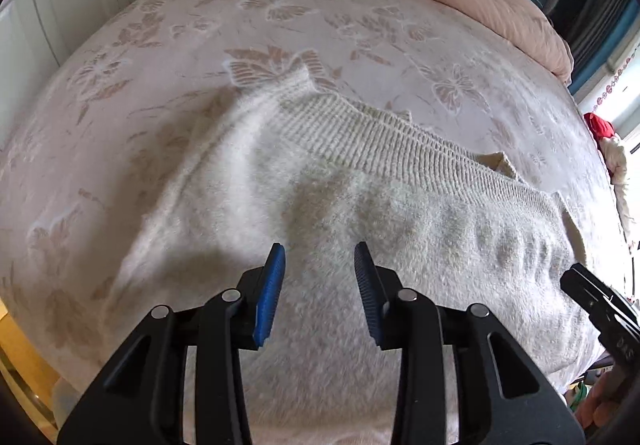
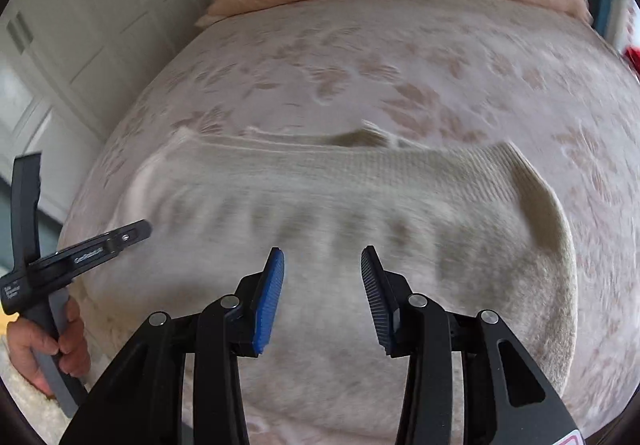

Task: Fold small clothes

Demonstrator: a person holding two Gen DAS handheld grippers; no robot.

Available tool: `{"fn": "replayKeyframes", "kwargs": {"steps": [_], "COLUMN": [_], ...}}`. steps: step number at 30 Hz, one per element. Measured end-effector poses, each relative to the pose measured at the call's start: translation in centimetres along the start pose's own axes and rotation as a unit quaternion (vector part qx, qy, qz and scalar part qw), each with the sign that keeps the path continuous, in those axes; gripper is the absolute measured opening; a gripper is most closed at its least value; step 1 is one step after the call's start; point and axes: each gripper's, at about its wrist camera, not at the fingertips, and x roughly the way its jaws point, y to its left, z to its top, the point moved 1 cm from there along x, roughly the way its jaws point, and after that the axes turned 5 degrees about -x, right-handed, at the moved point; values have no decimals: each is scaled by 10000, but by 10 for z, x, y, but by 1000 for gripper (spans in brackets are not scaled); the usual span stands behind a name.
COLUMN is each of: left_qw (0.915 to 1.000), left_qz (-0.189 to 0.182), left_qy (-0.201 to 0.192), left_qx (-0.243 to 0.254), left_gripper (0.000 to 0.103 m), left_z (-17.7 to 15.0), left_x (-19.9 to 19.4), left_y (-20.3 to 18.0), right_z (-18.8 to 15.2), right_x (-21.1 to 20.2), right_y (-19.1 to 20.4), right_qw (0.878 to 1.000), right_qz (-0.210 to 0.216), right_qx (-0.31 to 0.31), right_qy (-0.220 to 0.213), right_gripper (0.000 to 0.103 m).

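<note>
Cream sweater (image 1: 360,245); pink butterfly-print bedspread (image 1: 280,25); blue fingers (image 1: 272,293).

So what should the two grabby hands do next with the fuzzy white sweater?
Probably lower both and pinch an edge. The left gripper and right gripper are open, holding nothing, above the fluffy cream knitted sweater, which lies spread, slightly rumpled and unfolded on the pink floral bedspread.
</note>
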Motion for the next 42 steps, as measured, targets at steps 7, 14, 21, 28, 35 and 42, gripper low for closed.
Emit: {"fn": "replayKeyframes", "kwargs": {"steps": [7,14,21,28,35,42], "left_qw": [9994,9851,9372,9167,9555,9752], "left_qz": [144,-587,-1180,-1403,-1724,-2077], "left_qy": [68,-21,480,568,-378,-742], "left_qx": [-308,-1616,-3246,-3697,-2364,-202], "left_gripper": [35,55,66,49,19,19], "left_z": [-11,-34,-73,-54,-17,-19], "left_x": [-12,-46,-25,10,-46,-107], "left_y": [29,101,145,136,78,-71], "right_z": [28,45,50,37,38,31], "right_x": [20,35,84,136,149,120], "right_y": [53,46,41,62,53,27], "right_qw": [9988,9959,9870,9706,9699,9876], "right_qz": [83,-280,-308,-777,-500,290], "right_qx": [-351,-240,-140,-825,-855,-436], "right_qy": [339,825,1568,2125,2225,1478], "right_gripper": [40,40,40,50,53,52]}}
